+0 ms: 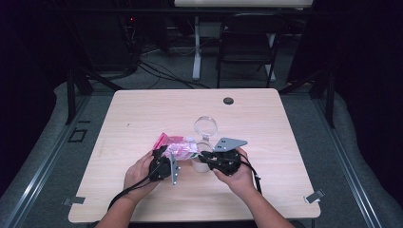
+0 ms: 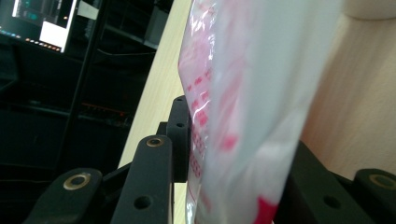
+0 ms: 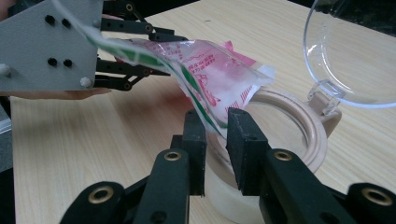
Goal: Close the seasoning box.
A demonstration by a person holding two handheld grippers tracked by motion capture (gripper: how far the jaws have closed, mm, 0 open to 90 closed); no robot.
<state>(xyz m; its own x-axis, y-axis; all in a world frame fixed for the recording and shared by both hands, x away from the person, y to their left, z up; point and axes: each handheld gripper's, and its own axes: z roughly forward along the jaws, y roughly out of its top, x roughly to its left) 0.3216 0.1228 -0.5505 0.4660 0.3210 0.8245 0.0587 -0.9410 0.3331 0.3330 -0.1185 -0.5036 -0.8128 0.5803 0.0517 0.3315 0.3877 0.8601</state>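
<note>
Your left gripper is clamped on the one pink-and-white printed plastic pouch; its own view shows both pads pressed to the film. Your right gripper has its jaws narrowly parted around the pouch's corner, above the single round cream container with its clear hinged lid open. From the high view, the pouch's length runs across the wooden table, between your two grippers.

Pink-printed clear pouch over open jar
</note>
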